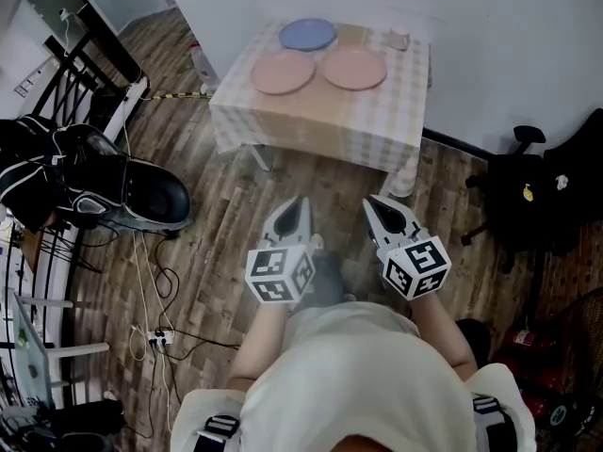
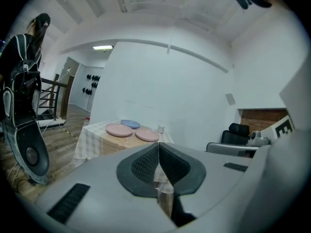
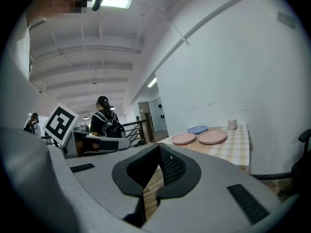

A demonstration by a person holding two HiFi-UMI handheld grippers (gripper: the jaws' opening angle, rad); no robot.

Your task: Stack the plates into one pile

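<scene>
Three plates lie apart on a table with a checked cloth (image 1: 377,125): a blue plate (image 1: 307,34) at the back and two pink ones, one to the left (image 1: 283,72) and one to the right (image 1: 354,68). Both grippers hang over the wooden floor well short of the table, pointing toward it. My left gripper (image 1: 301,202) is shut and empty, and so is my right gripper (image 1: 374,201). The left gripper view shows the blue plate (image 2: 130,124) and both pink plates (image 2: 119,130) far beyond its shut gripper (image 2: 158,147). The right gripper (image 3: 159,147) sees the plates (image 3: 212,137) far off too.
A small cup (image 1: 398,39) stands at the table's back right corner. A black seat (image 1: 122,191) and cables with a power strip (image 1: 155,335) lie on the floor to the left. An office chair (image 1: 528,196) stands at the right. A person with a backpack (image 3: 104,118) stands far off.
</scene>
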